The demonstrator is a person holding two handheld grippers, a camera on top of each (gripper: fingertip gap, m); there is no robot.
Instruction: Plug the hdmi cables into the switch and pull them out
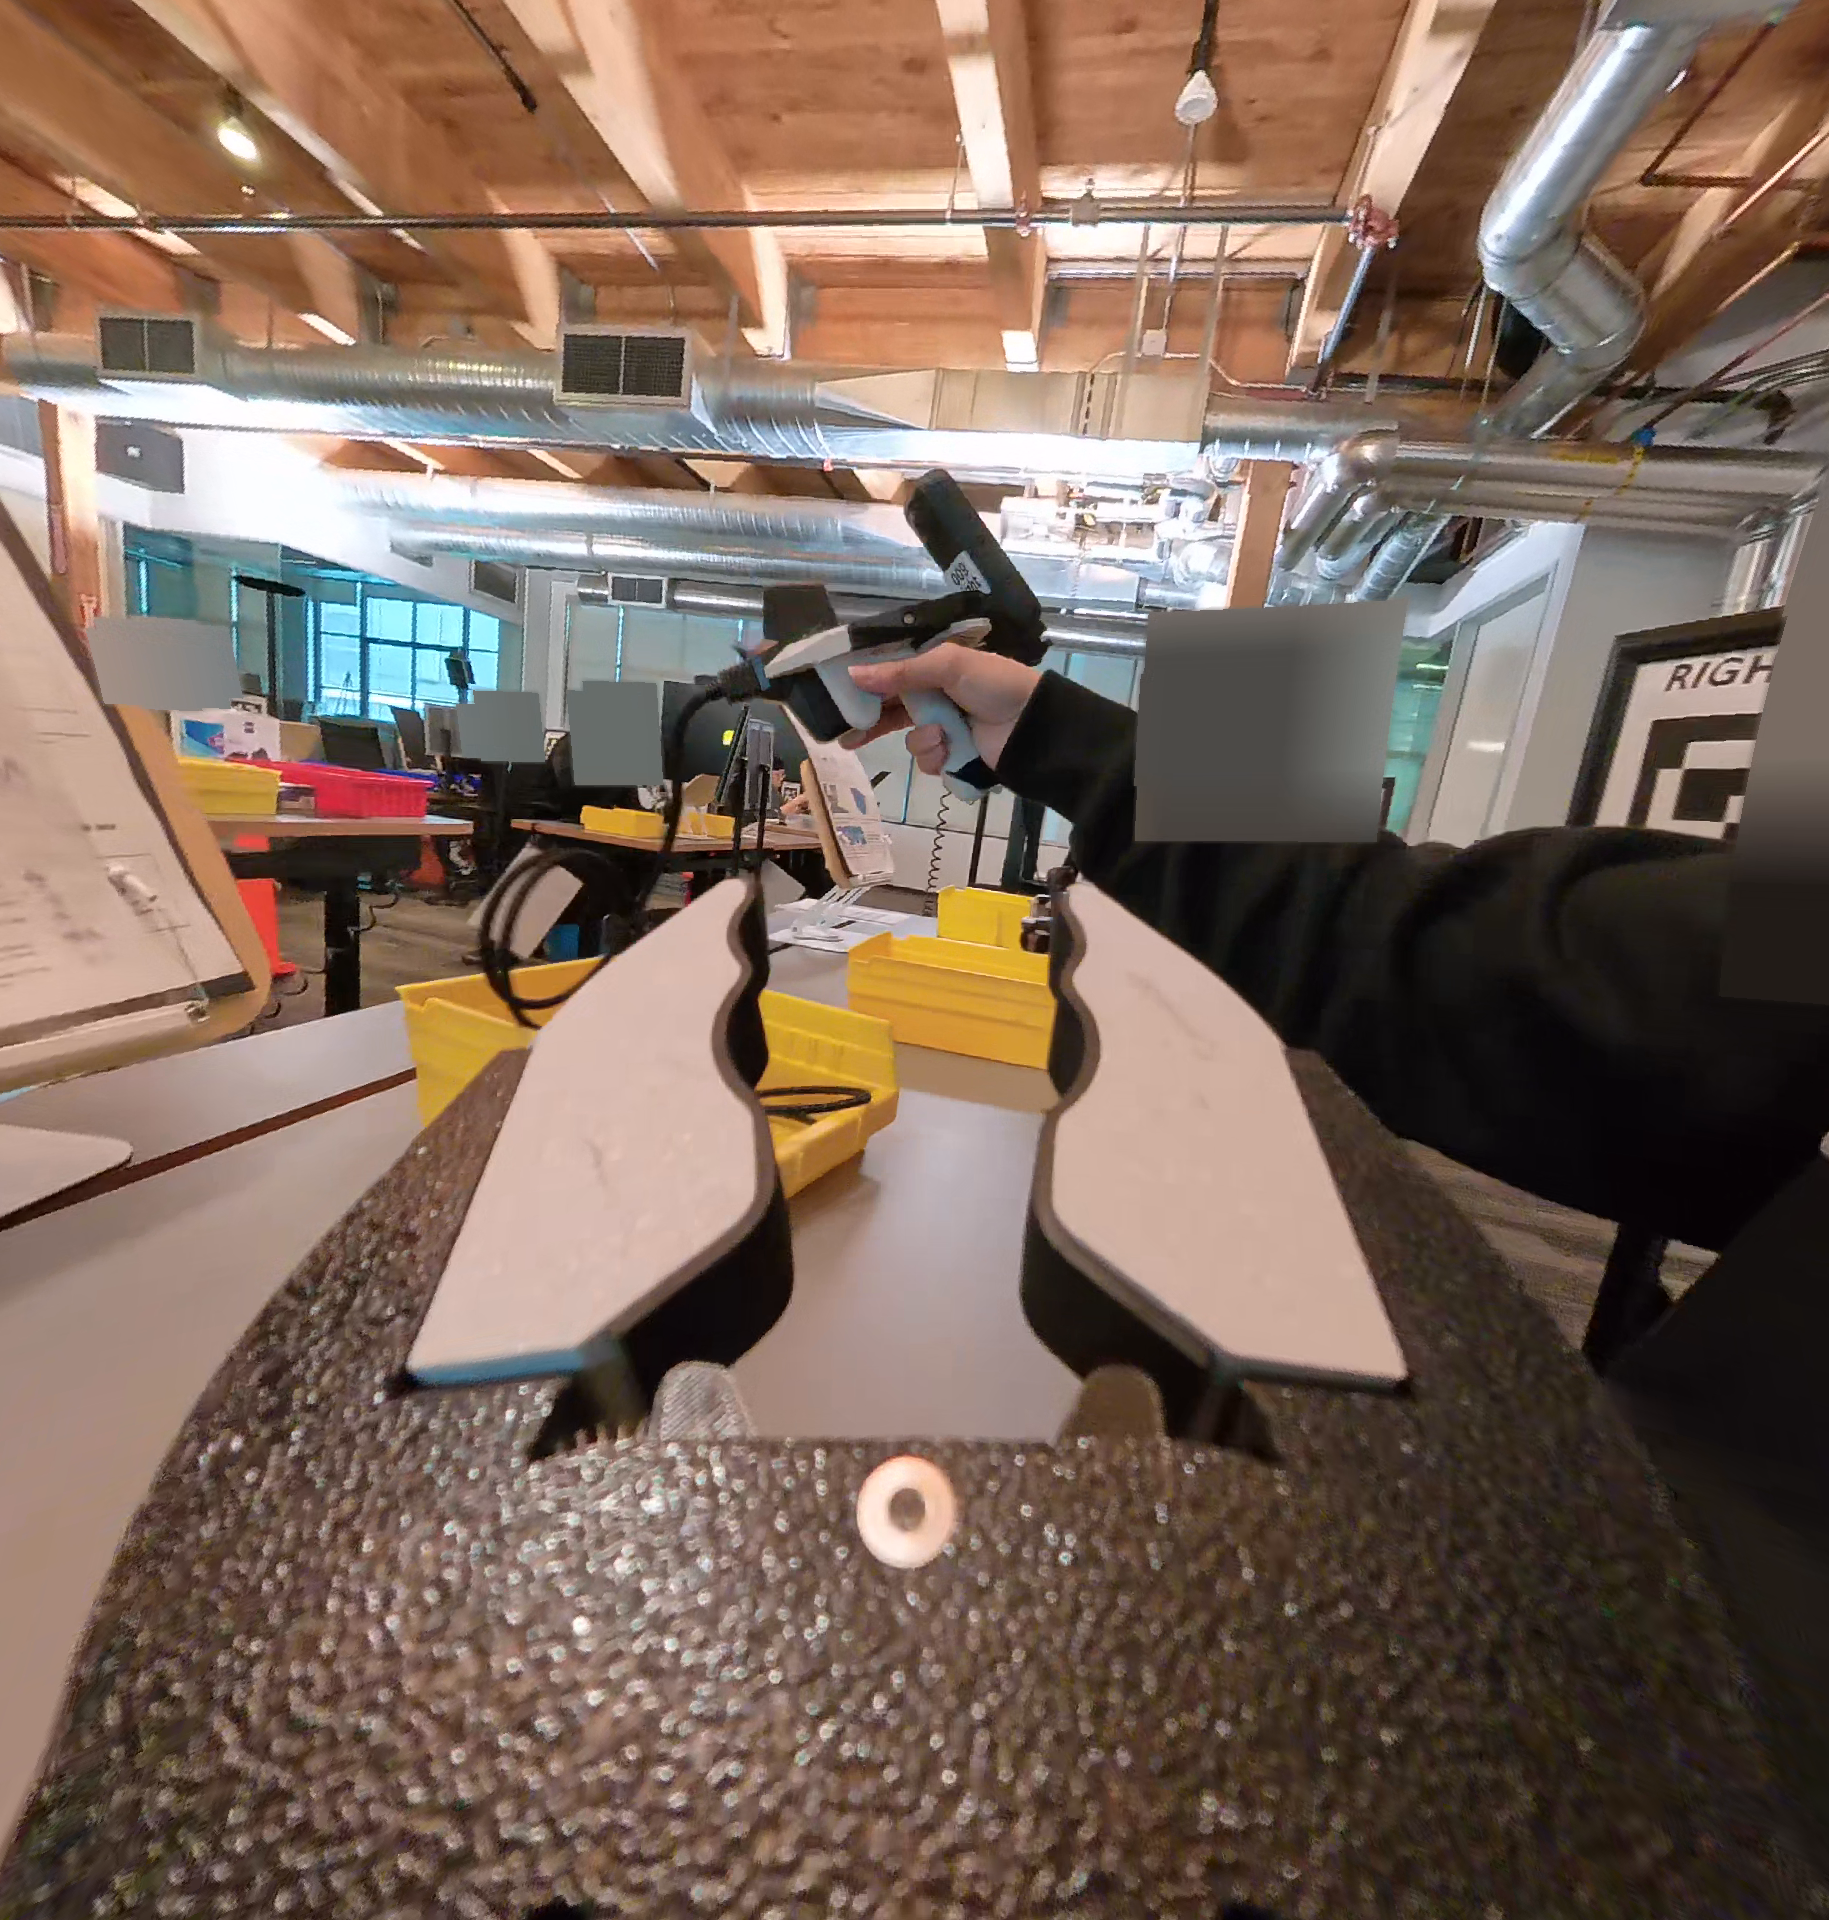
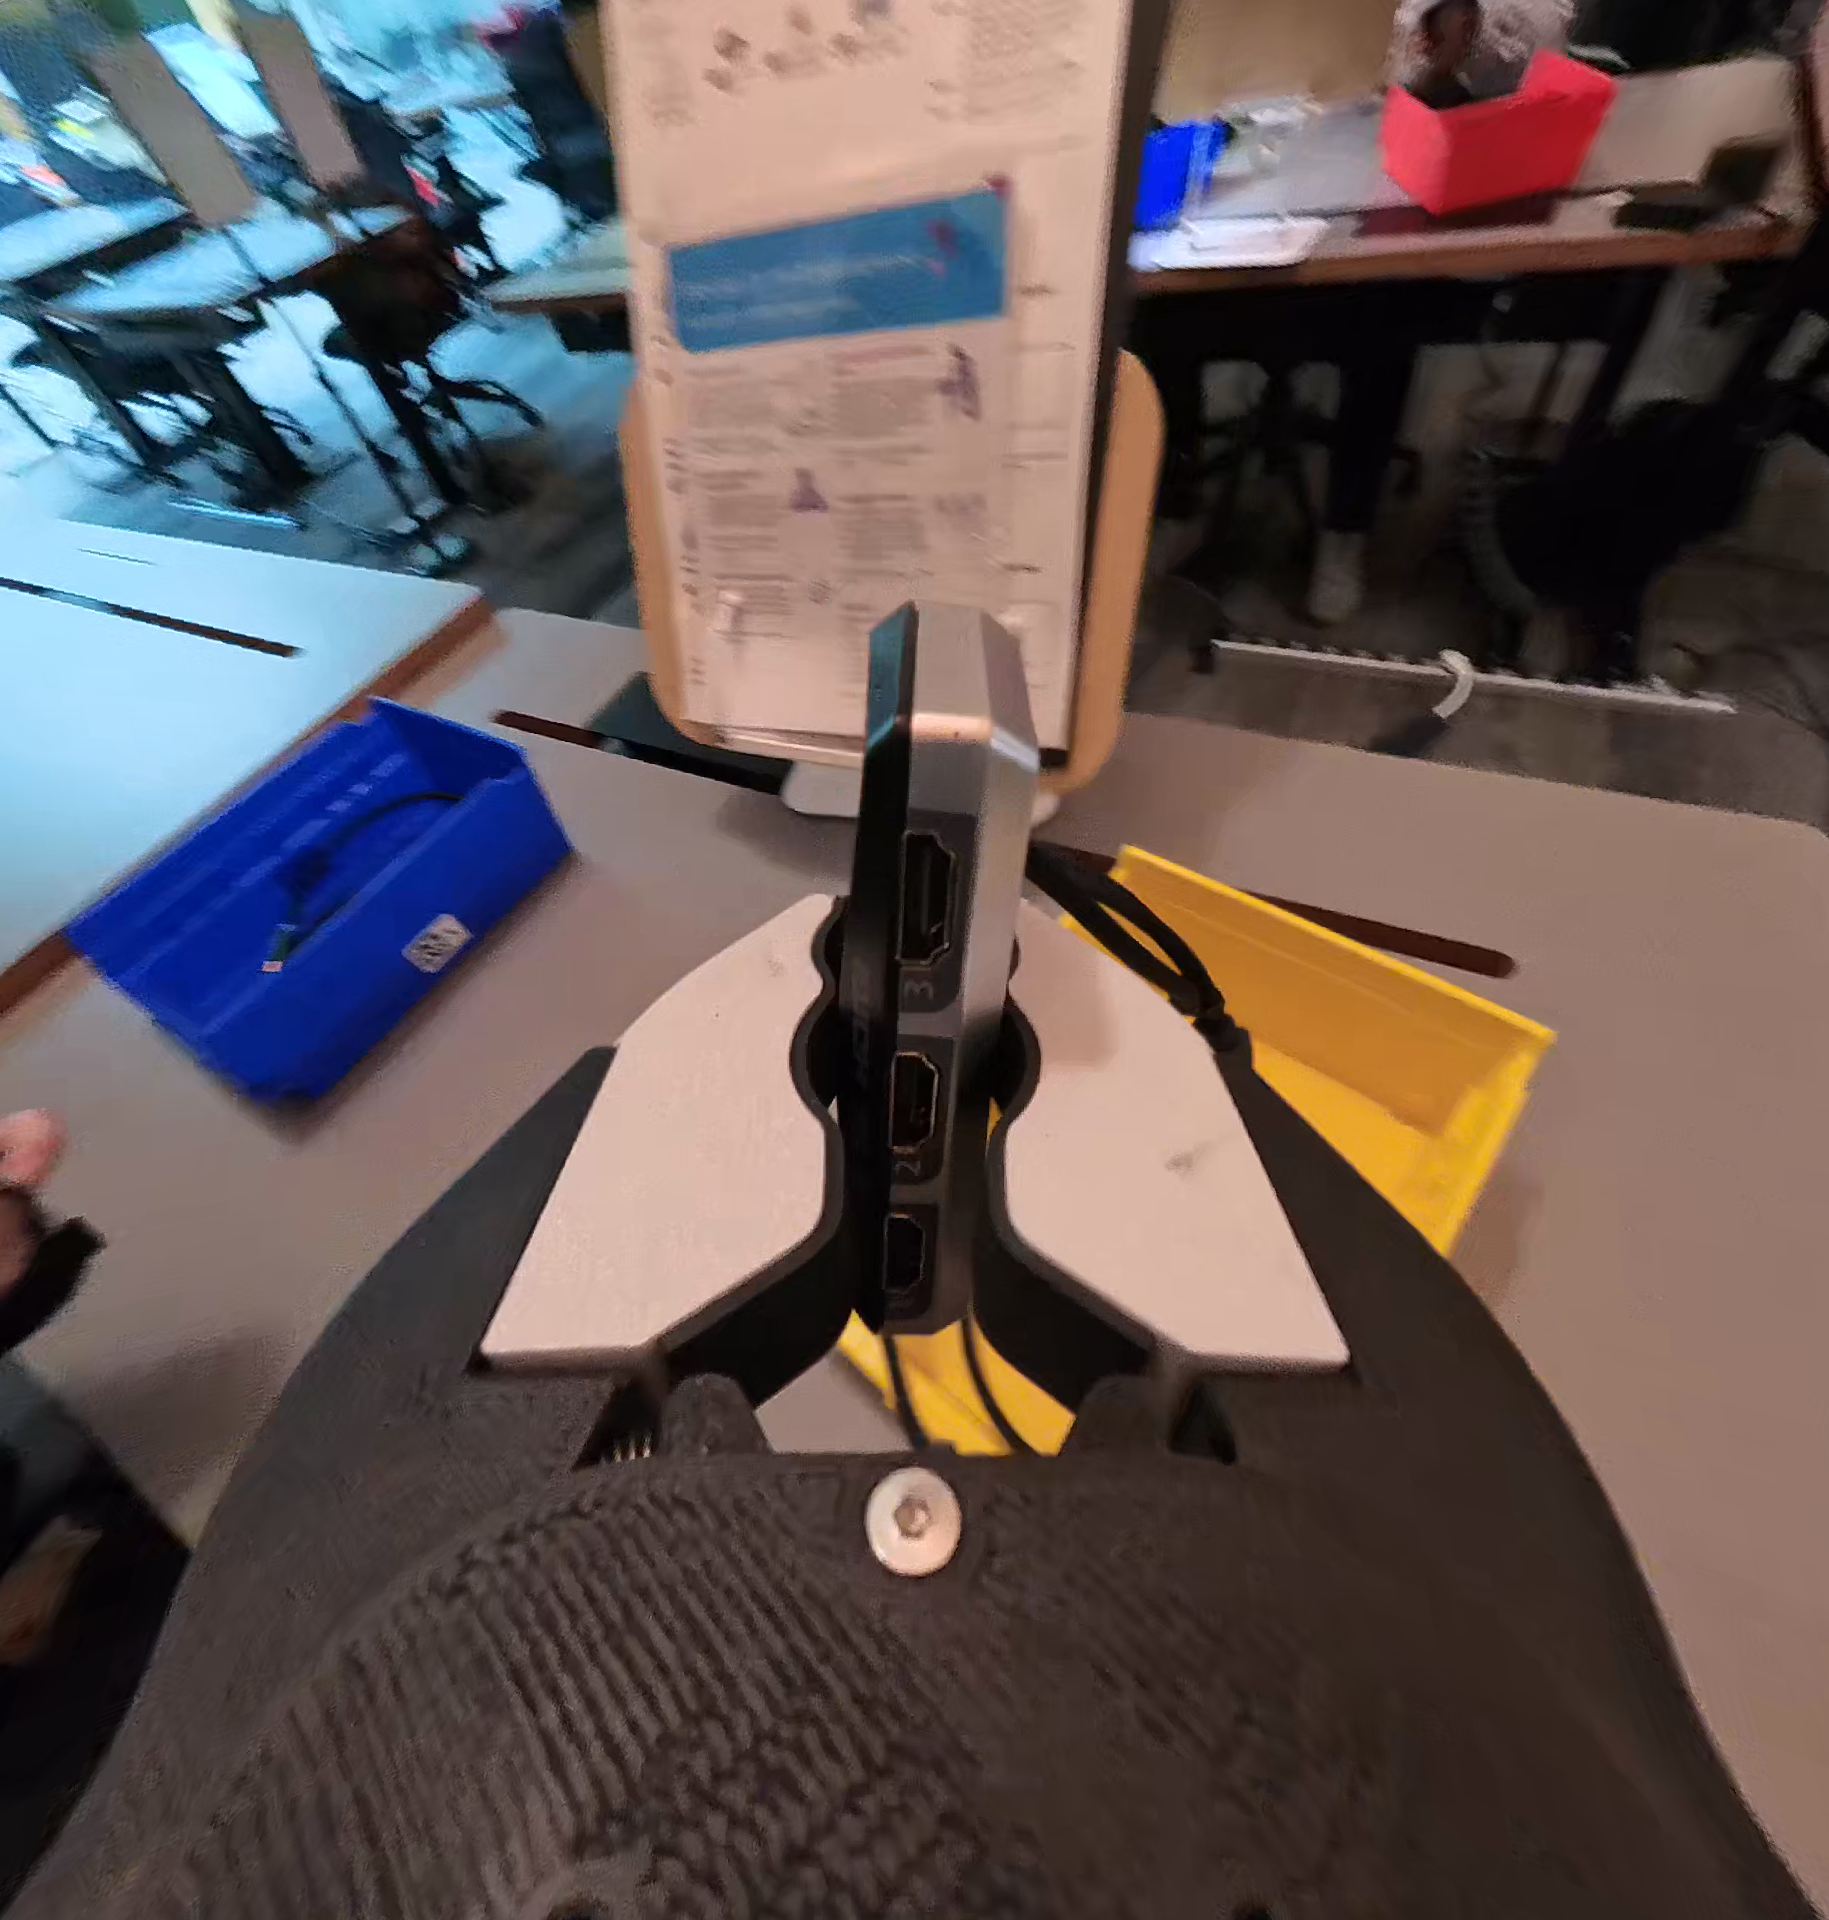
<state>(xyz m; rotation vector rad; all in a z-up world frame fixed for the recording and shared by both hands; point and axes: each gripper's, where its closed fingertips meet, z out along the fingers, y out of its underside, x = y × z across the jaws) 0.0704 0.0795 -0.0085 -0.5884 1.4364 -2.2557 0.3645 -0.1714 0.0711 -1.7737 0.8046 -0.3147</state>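
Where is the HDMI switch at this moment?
In the right wrist view, the HDMI switch is clamped at centre in the right tool, raised above the yellow bin.

The right tool [image 2: 915, 1049] grips the switch [image 2: 941, 935] between its fingers, holding it on edge above the grey surface [image 2: 1616, 1403] with three empty ports facing the camera. A black cable [image 2: 1170, 966] trails from behind it toward a yellow bin [image 2: 1388, 1070] near the right edge. A blue bin [image 2: 214, 987] holding a cable sits at the left edge.

Bright ceiling light, blurred fisheye edges
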